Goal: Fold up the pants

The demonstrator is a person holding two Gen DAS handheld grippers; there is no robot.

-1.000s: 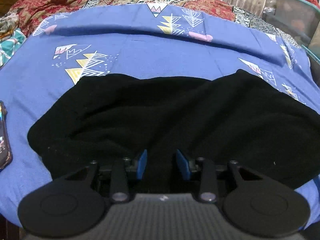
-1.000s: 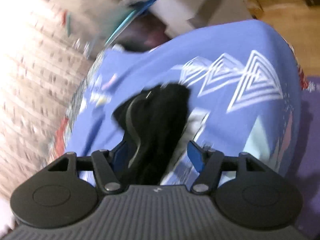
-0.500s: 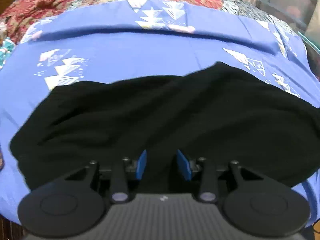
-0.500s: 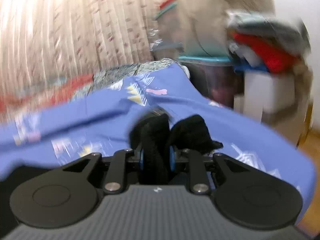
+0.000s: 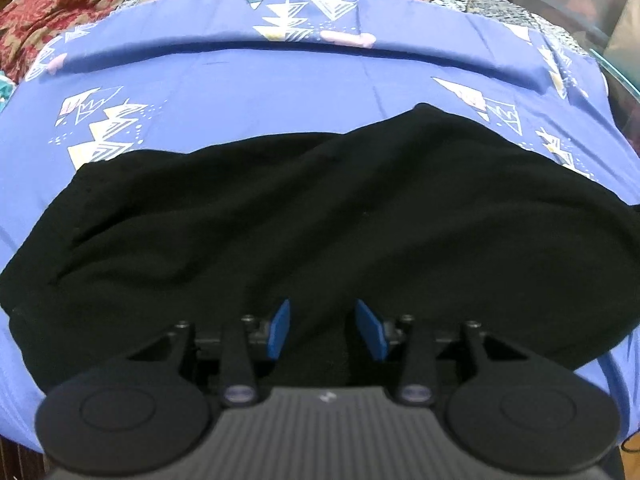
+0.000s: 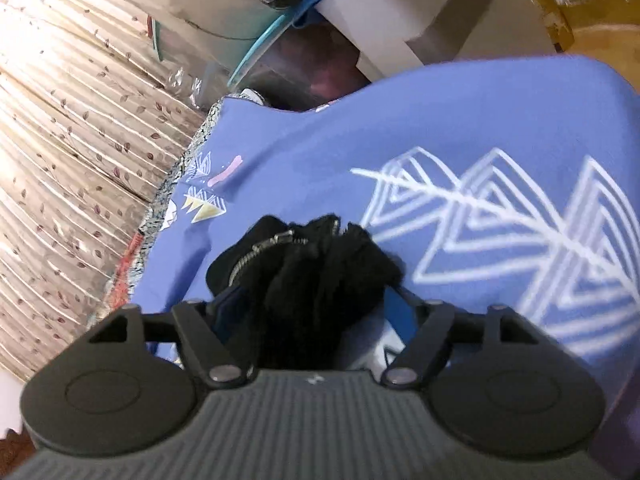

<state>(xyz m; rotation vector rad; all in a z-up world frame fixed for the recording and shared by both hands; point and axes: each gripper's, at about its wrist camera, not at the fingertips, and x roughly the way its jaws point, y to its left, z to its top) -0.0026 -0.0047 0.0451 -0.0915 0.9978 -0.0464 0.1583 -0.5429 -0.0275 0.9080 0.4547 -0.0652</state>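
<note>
The black pants lie spread and rumpled across the blue patterned sheet in the left wrist view. My left gripper is partly open low over their near edge, with black cloth between the blue pads; I cannot tell if it grips. In the right wrist view a bunched end of the pants with a silver zipper sits between the spread fingers of my right gripper, which is open over the sheet.
A red patterned quilt lies beyond the sheet. Storage bins with clothes and a white box stand past the bed's end. A pleated curtain hangs at the left.
My right gripper was shut on the bunched pants end half a second ago; now its fingers are spread and it tilts down over the sheet. The left view shifted slightly; its jaws are unchanged.
</note>
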